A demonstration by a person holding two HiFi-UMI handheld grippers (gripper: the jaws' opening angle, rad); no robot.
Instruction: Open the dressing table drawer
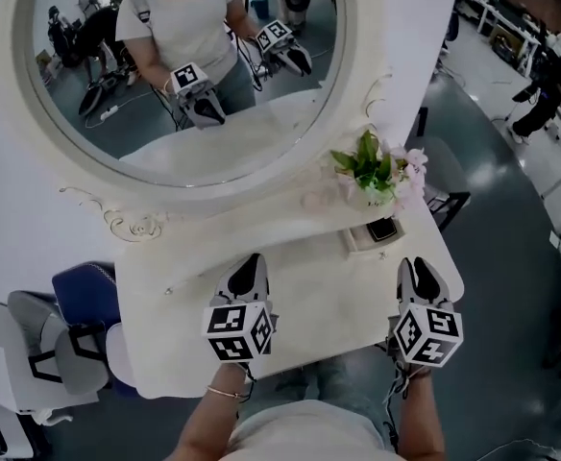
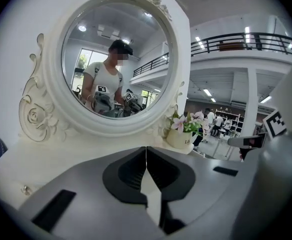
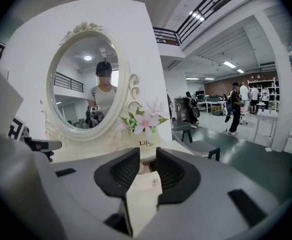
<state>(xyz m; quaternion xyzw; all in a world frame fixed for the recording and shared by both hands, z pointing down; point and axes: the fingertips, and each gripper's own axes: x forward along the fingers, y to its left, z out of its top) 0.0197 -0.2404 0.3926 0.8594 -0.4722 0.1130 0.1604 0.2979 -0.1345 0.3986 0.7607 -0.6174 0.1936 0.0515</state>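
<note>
The small drawer (image 1: 367,242) at the far right of the worktop (image 1: 309,296), below the flower pot (image 1: 377,196), looks already drawn out with a dark flat item (image 1: 383,228) lying in it, so the pull seems done. Your right gripper (image 3: 147,159) hangs just short of its faceted knob (image 3: 156,183), jaws wide and gripping nothing. Your left gripper (image 2: 146,151) has its jaws closed and empty. Next, take both clear without nudging the drawer front. The table is smooth cream-painted wood, with carved scrolls round the oval mirror (image 1: 184,75).
</note>
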